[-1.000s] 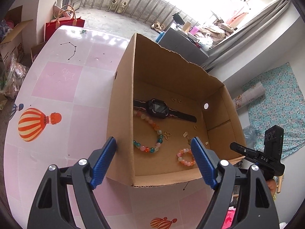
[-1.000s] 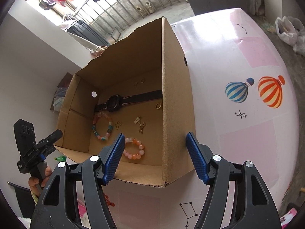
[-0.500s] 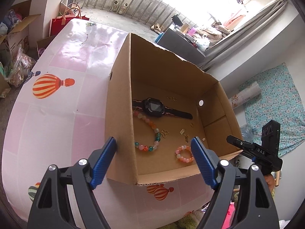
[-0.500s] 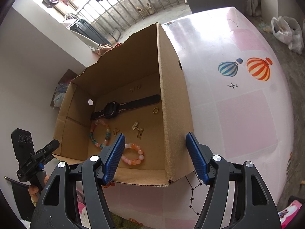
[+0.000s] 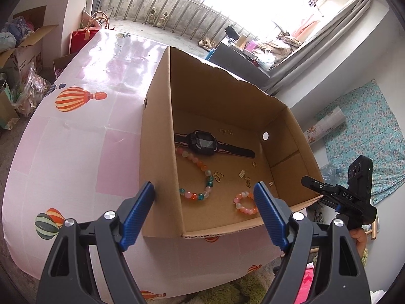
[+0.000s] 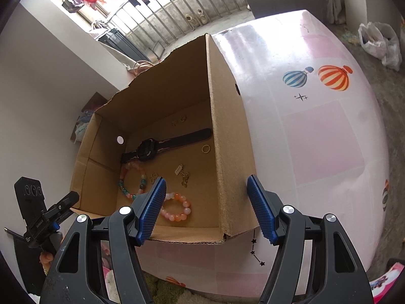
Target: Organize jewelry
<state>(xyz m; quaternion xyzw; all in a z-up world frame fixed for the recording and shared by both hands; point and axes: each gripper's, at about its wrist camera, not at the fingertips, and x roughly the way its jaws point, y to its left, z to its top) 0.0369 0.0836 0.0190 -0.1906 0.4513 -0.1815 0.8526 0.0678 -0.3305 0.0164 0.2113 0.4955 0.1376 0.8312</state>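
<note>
1. Step in hand, by judgement: hovering over the box [image 5: 162, 152], nothing picked, a target not yet chosen.
2. Left gripper [image 5: 202, 206] spread wide and empty, straddling the box's left wall near the front corner, one finger outside, one over the floor by the small bracelet [image 5: 244, 204].
3. Right gripper [image 6: 206, 206] likewise wide apart and empty, straddling the right wall, the inner finger over the small bracelet [image 6: 176, 209].
4. Jewelry all inside the box, loose on its floor; none on the table [image 5: 76, 139].
5. Watch [image 5: 205, 145] black, strap laid flat across the floor toward the back.
6. Long bracelet [image 5: 200, 174] of pink, orange and teal beads, curved, just in front of the watch.
7. Small bracelet of pink and orange beads, a closed ring near the front wall.
8. Ring [image 6: 205, 149] gold, close to the right wall beside the watch strap.
9. Charms [image 6: 183, 174] small, gold, scattered mid-floor; two more tiny gold pieces [image 6: 178, 121] behind the watch, too small to identify.
10. Next move probably calls for one gripper shifted clear of its wall, lowered into the box, and closed on a bead strand; beads likely to roll, charms too thin for an easy pinch.
</note>
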